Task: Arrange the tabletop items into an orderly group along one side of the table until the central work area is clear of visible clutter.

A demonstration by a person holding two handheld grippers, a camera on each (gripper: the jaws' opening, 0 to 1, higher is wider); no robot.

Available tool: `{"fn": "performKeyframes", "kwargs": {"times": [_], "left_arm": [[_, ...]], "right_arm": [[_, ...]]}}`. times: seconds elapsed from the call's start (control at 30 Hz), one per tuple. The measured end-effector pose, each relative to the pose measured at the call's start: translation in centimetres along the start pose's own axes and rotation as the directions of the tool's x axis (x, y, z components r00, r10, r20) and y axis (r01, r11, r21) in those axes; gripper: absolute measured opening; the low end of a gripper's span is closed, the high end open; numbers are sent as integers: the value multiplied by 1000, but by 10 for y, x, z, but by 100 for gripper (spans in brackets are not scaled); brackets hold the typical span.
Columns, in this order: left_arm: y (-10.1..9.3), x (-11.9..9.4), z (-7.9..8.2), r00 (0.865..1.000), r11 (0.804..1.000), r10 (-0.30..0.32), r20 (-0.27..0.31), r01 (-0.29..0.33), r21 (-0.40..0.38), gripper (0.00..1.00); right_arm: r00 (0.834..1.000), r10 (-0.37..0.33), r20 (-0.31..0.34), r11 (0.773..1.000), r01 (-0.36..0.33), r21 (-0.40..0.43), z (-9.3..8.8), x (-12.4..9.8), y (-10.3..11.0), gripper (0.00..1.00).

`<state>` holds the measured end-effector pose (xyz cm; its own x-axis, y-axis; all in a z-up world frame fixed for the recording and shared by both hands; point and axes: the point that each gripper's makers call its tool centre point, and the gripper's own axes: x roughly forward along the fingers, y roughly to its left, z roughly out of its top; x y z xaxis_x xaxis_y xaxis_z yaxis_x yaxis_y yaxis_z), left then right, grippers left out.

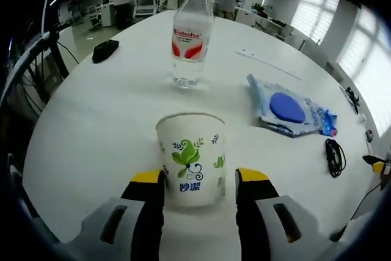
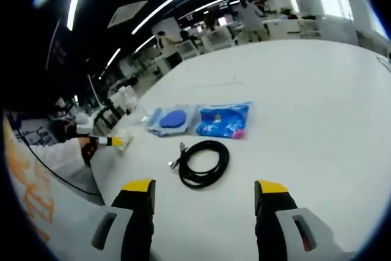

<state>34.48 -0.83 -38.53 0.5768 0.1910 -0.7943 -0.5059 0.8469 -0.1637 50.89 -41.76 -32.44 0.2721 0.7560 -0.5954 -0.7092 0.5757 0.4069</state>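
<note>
My left gripper (image 1: 200, 181) stands with its two yellow-tipped jaws spread, and a paper cup (image 1: 191, 157) sits upright between them — white, printed with green leaves and blue characters, its base low in the gap. I cannot tell whether either jaw actually touches the cup's wall; the tips lie just beside it on both sides. Beyond the cup, further along the white table (image 1: 104, 120), a clear water bottle (image 1: 192, 32) stands upright with a white cap and a red-and-white label. Off to the right of it lies a flat blue-and-white packet (image 1: 286, 108) with a round blue shape showing through, and near that, toward the table's edge, a small coil of black cable (image 1: 334, 156). A dark, flattish object (image 1: 105, 51) rests well apart on the far left of the table; I cannot make out what it is. In the right gripper view, my right gripper (image 2: 204, 191) is open too, jaws wide apart with nothing between them, over bare tabletop (image 2: 317, 108). Just ahead of the tips lies the coiled black cable (image 2: 203, 163), one loose end pointing left. Past it, side by side and touching or nearly so, lie the pale packet with the blue disc (image 2: 171, 119) and a bright blue packet (image 2: 223, 120) with a pink spot at its edge. At the left of that view — near the table's rim — a yellow-tipped gripper (image 2: 113, 141) reaches in from a white sleeve (image 2: 58, 154).
</note>
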Motion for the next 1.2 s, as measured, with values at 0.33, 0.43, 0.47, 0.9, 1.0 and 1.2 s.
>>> {"fn": "performKeyframes", "kwargs": {"times": [0.33, 0.43, 0.47, 0.9, 1.0, 1.2], "left_arm": [[-13, -2, 17, 993, 996, -77, 84, 80, -33, 36], [-43, -19, 28, 979, 990, -142, 148, 141, 14, 36], [-47, -20, 31, 973, 987, -163, 166, 161, 21, 36], [-181, -56, 44, 751, 791, -610, 252, 596, 137, 37], [-197, -61, 44, 708, 750, -659, 255, 642, 157, 37], [-253, -103, 44, 485, 541, -835, 261, 811, 222, 37]], "right_arm": [[1000, -7, 18, 999, 6, 32, 1, -1, 1, 66], [1000, -1, 31, 999, 0, 41, 4, 0, 2, 66], [999, 2, 34, 999, -3, 44, 5, 1, 2, 66], [996, 67, 56, 997, -69, 34, 18, 9, 26, 64], [991, 102, 89, 992, -108, 67, 26, 12, 37, 63], [958, 241, 154, 966, -252, 59, 47, 13, 73, 64]]}}
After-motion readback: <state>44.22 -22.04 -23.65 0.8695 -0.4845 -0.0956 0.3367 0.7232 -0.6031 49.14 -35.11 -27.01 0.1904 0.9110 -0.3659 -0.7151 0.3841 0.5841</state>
